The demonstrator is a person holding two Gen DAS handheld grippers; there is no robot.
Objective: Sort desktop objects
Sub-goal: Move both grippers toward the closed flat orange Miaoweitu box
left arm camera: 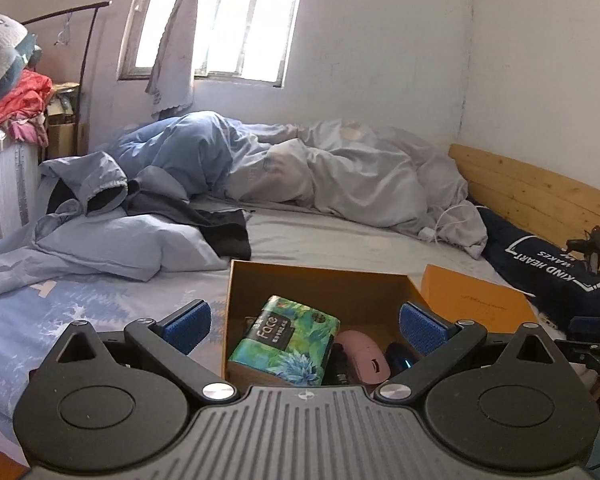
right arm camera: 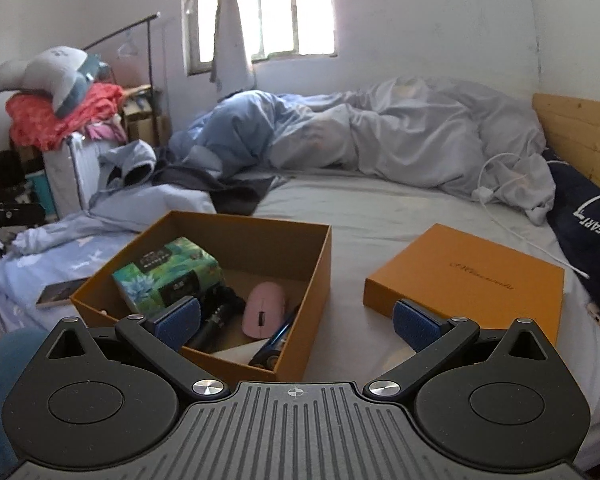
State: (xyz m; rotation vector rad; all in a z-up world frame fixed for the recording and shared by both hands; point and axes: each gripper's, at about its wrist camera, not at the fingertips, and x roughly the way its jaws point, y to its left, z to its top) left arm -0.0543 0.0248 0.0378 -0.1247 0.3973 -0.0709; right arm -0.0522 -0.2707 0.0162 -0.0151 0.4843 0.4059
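Observation:
An open orange box (right arm camera: 316, 264) stands on the bed; it also shows in the left wrist view (left arm camera: 236, 280). Inside lie a green tissue pack (right arm camera: 168, 272) (left arm camera: 288, 340), a pink mouse (right arm camera: 264, 308) (left arm camera: 364, 354), a black flashlight (right arm camera: 216, 320) and a dark blue pen-like item (right arm camera: 276, 340). The box's orange lid (right arm camera: 468, 276) (left arm camera: 472, 296) lies flat to the right. My left gripper (left arm camera: 304, 326) is open and empty over the box's near edge. My right gripper (right arm camera: 296, 324) is open and empty above the box's near right corner.
A crumpled grey-blue duvet (right arm camera: 400, 132) and clothes fill the far side of the bed. A dark pillow (right arm camera: 588, 232) and wooden headboard (right arm camera: 580, 132) are at the right. A thin book (right arm camera: 60, 292) lies left of the box. A white cable (right arm camera: 520, 232) trails by the pillow.

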